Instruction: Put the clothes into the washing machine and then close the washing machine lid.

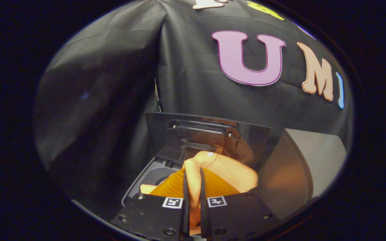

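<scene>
We find the gripper (193,182) nearly closed, its two dark fingers (185,201) standing almost parallel with only a narrow slot between them. A fold of the orange clothes (224,172) fills that slot, and both fingers press against it, so we record the garment as pinched and held.

The clothes show two tones: a pale peach part bulging ahead of and to the right of the fingertips, and a deeper orange, ribbed part lying on either side of the fingers, close to the gripper body. A small white tag sits on the top of the peach bulge.

Directly beyond and below the garment we note the washing machine (146,174), grey, with part of its dark round opening visible to the left of the fabric. The clothes hang over that opening; we cannot tell whether any part already touches the inside.

The washing machine lid (253,137) stands raised and upright behind the garment. Its glossy inner face reflects the orange fabric.

To the right of the machine we observe a pale curved surface (300,174), lit with an orange cast.
</scene>
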A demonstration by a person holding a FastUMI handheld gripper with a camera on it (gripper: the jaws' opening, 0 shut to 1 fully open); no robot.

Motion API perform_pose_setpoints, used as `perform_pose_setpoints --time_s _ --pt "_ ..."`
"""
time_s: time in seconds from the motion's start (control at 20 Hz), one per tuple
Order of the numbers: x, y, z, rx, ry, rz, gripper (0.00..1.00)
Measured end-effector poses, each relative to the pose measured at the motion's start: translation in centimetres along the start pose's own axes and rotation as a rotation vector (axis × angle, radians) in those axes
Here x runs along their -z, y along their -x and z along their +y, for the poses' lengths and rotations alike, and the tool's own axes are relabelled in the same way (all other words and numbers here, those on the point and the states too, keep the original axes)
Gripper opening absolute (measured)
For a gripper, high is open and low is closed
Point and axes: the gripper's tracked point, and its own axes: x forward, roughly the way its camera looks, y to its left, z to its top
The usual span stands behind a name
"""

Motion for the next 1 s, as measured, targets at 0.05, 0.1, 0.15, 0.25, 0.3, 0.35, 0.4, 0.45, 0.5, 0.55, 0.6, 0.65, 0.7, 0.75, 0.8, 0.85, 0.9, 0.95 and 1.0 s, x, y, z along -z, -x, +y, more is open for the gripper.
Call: perform_pose_setpoints --time_s 0.05,0.1,0.15,0.25,0.3,0.35,0.4,0.45,0.5,0.55,0.6,0.65,0.7,0.75,0.8,0.85,0.9,0.95,1.0 --pt "0.3 -0.4 0.8 -0.015 -0.012 0.007 0.13" --pt "0.7 -1.0 1.5 -0.027 -0.021 0.015 0.13" --pt "1.0 -1.4 1.9 -0.035 -0.025 0.014 0.13" --pt "1.1 -2.1 2.7 -0.048 -0.019 0.003 0.13" --pt "1.2 -2.5 3.0 -0.044 -0.018 0.003 0.13" --pt "1.6 -2.8 3.2 -0.042 -0.018 0.007 0.13" --pt "1.7 -3.1 3.2 -0.039 -0.021 0.007 0.13" --pt "1.9 -3.3 3.3 -0.040 -0.025 0.008 0.13" --pt "2.0 -3.2 3.2 -0.036 -0.023 0.016 0.13" --pt "2.3 -3.2 3.0 -0.029 -0.024 0.027 0.13" --pt "2.5 -3.4 2.8 -0.020 -0.040 0.034 0.13" --pt "2.9 -3.7 2.7 -0.012 -0.066 0.044 0.15" --pt "3.2 -4.0 2.4 -0.004 -0.089 0.051 0.16" --pt "3.6 -4.4 1.9 0.011 -0.099 0.054 0.18" --pt "3.7 -4.5 1.4 0.026 -0.102 0.052 0.20" --pt "3.6 -4.6 1.0 0.039 -0.105 0.039 0.21" --pt "3.4 -4.6 0.4 0.047 -0.104 0.033 0.23" --pt "3.1 -4.2 0.3 0.043 -0.108 0.018 0.23" --pt "2.6 -3.9 0.2 0.041 -0.111 0.008 0.23"
